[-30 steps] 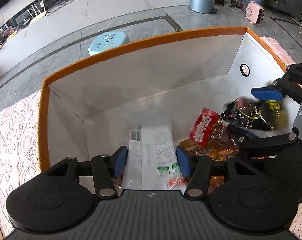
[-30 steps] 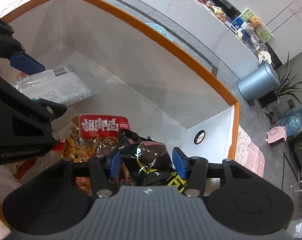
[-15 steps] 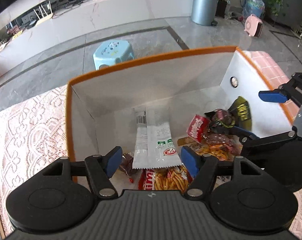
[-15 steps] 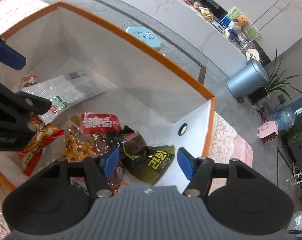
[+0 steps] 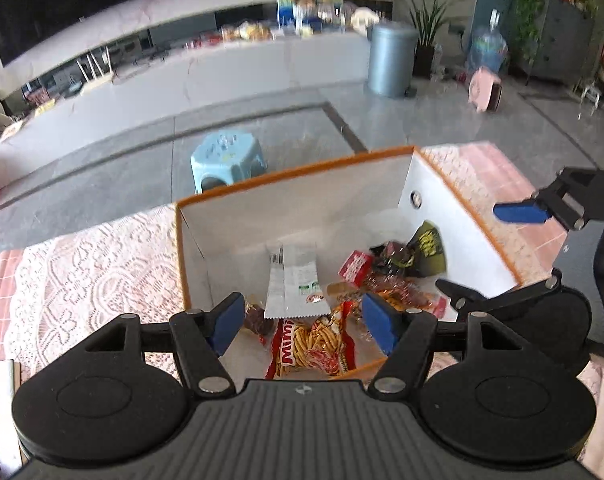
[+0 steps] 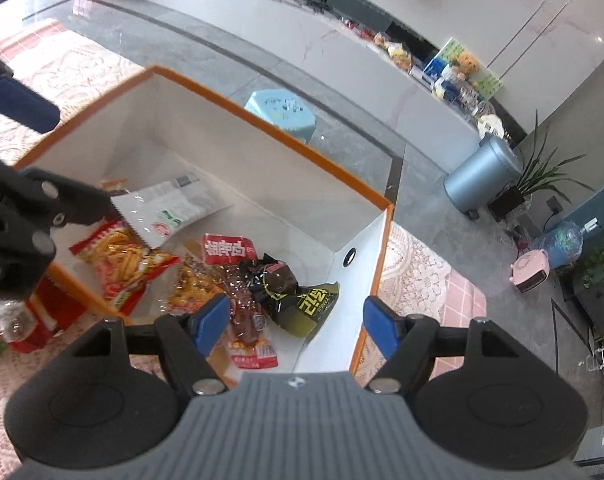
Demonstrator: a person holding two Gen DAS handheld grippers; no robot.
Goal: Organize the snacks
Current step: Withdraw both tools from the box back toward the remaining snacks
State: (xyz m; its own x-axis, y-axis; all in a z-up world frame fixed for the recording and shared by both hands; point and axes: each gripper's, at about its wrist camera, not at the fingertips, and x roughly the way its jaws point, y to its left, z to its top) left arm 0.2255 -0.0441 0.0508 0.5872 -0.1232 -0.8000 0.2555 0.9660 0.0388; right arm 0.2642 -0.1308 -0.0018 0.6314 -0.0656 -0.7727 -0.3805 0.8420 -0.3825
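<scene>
A white box with an orange rim (image 5: 293,172) (image 6: 261,108) holds several snack packets. Among them are a white packet (image 5: 291,280) (image 6: 169,208), a red fries packet (image 5: 310,348) (image 6: 121,264), a red-labelled packet (image 5: 356,266) (image 6: 229,248) and a dark packet with yellow lettering (image 5: 428,246) (image 6: 310,304). My left gripper (image 5: 302,322) (image 6: 57,152) hangs open above the box's near edge with nothing between its blue pads. My right gripper (image 6: 295,326) (image 5: 486,252) hovers over the box's right end, jaws opening, nothing between them.
The box stands on a lace tablecloth (image 5: 93,264). More red packets (image 6: 29,320) lie outside the box by its near wall. On the floor beyond are a light blue stool (image 5: 227,156), a grey bin (image 5: 390,60) and a pink heater (image 5: 486,94).
Both grippers rose out of the box and drew back. The left let go of the white packet, the right let go of the dark packet, and both jaws spread wider.
</scene>
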